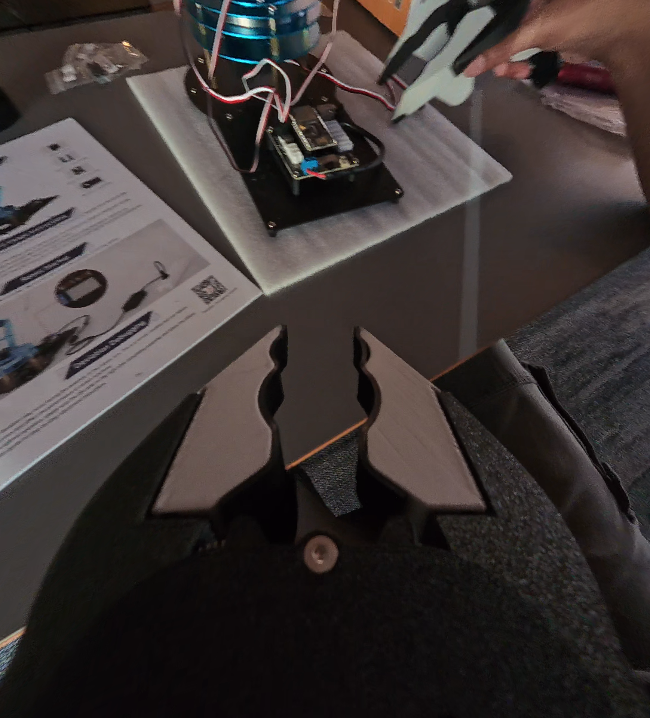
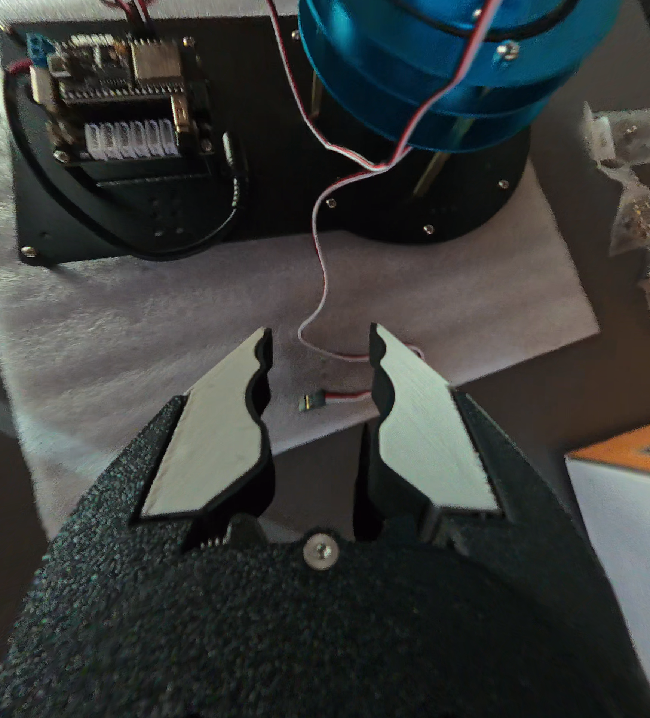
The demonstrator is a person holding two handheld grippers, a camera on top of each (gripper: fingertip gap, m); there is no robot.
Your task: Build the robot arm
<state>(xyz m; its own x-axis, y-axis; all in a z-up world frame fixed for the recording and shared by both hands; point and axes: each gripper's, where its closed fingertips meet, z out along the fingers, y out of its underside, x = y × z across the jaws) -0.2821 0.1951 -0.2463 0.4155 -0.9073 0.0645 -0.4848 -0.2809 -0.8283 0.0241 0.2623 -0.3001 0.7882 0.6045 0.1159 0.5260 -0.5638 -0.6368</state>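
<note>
right gripper (image 2: 320,338) jaws apart, empty, low over servo lead plug (image 2: 311,401) lying loose on foam sheet (image 2: 121,330). left gripper (image 1: 320,338) jaws apart, empty, hovers off worktop (image 1: 354,311) edge, near instruction sheet (image 1: 82,272).

Parted left gripper (image 1: 320,334) jaws over table edge (image 1: 354,431)

The left gripper (image 1: 320,334) and the right gripper (image 2: 320,334) share one finish: speckled black bodies with pale grey finger (image 2: 214,423) faces. The base plate (image 2: 269,128) is matte black; the drum (image 2: 451,58) above it is metallic blue. The loose cable (image 2: 321,268) is striped red and white and ends in a black connector (image 2: 310,402). The foam sheet (image 2: 141,330) is white with faint ribbing. The printed sheet (image 1: 82,272) is white with blue and black graphics. The table (image 1: 354,303) is grey, the box (image 2: 634,450) top orange.
</note>
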